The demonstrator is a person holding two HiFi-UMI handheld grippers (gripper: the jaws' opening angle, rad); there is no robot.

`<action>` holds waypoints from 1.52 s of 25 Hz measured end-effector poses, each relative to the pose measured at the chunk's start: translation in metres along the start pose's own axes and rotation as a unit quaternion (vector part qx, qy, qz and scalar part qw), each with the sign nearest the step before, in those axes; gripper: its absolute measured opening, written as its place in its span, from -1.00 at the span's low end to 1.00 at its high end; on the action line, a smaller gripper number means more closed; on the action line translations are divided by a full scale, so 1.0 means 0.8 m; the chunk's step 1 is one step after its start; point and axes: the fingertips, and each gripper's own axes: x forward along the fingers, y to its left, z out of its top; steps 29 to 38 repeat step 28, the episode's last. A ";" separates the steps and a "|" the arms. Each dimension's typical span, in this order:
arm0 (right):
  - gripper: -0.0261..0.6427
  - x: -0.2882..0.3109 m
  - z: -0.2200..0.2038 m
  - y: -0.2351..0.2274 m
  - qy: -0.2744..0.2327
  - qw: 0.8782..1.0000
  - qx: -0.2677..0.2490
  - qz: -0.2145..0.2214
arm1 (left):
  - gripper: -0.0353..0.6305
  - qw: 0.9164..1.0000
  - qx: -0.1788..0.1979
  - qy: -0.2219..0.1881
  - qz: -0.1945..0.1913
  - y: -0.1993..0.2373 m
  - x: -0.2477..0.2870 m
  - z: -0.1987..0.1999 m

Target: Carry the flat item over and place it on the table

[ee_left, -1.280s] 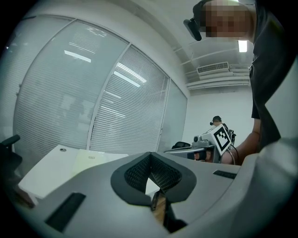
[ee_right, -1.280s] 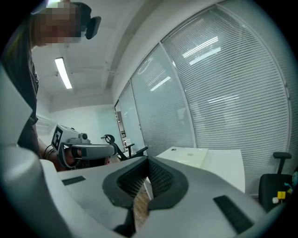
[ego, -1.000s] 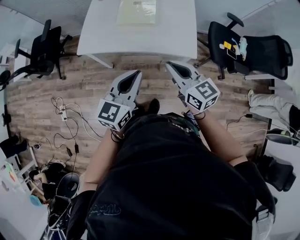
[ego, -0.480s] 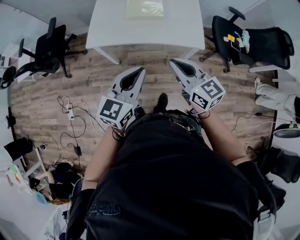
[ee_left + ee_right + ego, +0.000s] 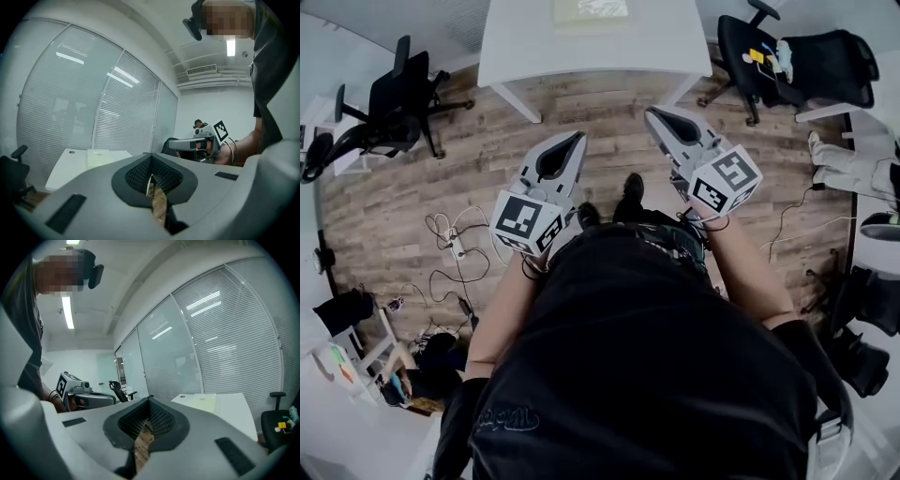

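Observation:
The flat item (image 5: pixel 591 7), a pale yellow sheet, lies on the white table (image 5: pixel 591 47) at the top of the head view. Both grippers hang over the wooden floor, well short of the table and pointing toward it. My left gripper (image 5: pixel 573 140) is shut with nothing in it. My right gripper (image 5: pixel 655 113) is shut and empty too. In the left gripper view the sheet (image 5: pixel 108 157) rests on the table (image 5: pixel 65 171) beyond the jaw tips (image 5: pixel 151 158). The right gripper view shows the sheet (image 5: pixel 204 403) on the table (image 5: pixel 232 414) past its own tips (image 5: pixel 150 400).
Black office chairs stand left (image 5: pixel 389 103) and right (image 5: pixel 792 66) of the table. Cables and a power strip (image 5: pixel 455 246) lie on the floor at the left. A seated person's legs (image 5: pixel 844 164) show at the right edge, bags (image 5: pixel 867 309) below them.
The table has slid toward the top edge of the head view and more floor shows in front of it. Both grippers stayed shut and side by side.

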 end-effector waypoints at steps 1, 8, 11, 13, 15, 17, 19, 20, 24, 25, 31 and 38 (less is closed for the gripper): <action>-0.86 -0.002 -0.001 0.005 -0.001 1.000 -0.001 -0.003 | -0.85 1.000 0.001 -0.001 -0.003 -0.001 -0.005 0.000; -0.86 -0.014 -0.007 0.041 -0.018 1.000 0.008 -0.024 | -0.85 1.000 0.006 -0.006 -0.020 -0.004 -0.039 -0.006; -0.86 -0.016 -0.012 0.051 -0.020 0.999 0.011 -0.029 | -0.85 1.000 0.006 -0.006 -0.024 -0.003 -0.046 -0.009; -0.86 -0.017 -0.016 0.057 -0.019 0.999 0.016 -0.028 | -0.86 1.000 0.006 -0.007 -0.026 -0.004 -0.050 -0.008; -0.86 -0.016 -0.018 0.063 -0.019 0.999 0.020 -0.027 | -0.86 1.000 0.006 -0.008 -0.028 -0.003 -0.053 -0.007; -0.86 -0.013 -0.019 0.069 -0.018 0.999 0.019 -0.028 | -0.85 1.000 0.006 -0.009 -0.028 0.000 -0.056 -0.006; -0.86 -0.010 -0.020 0.072 -0.017 0.999 0.017 -0.030 | -0.85 1.000 0.006 -0.010 -0.029 0.003 -0.057 -0.006; -0.86 -0.008 -0.020 0.072 -0.017 0.999 0.017 -0.031 | -0.85 1.000 0.005 -0.009 -0.030 0.004 -0.057 -0.007; -0.86 -0.002 -0.018 0.072 -0.017 0.999 0.019 -0.031 | -0.85 1.000 0.003 -0.009 -0.030 0.008 -0.056 -0.007; -0.86 0.000 -0.018 0.072 -0.017 0.999 0.019 -0.031 | -0.85 0.999 0.003 -0.009 -0.031 0.009 -0.054 -0.006; -0.86 0.005 -0.020 0.072 -0.015 0.999 0.019 -0.030 | -0.85 0.999 0.010 -0.008 -0.042 0.007 -0.045 -0.002; -0.86 0.005 -0.020 0.072 -0.015 0.999 0.019 -0.030 | -0.85 0.999 0.010 -0.008 -0.042 0.007 -0.045 -0.002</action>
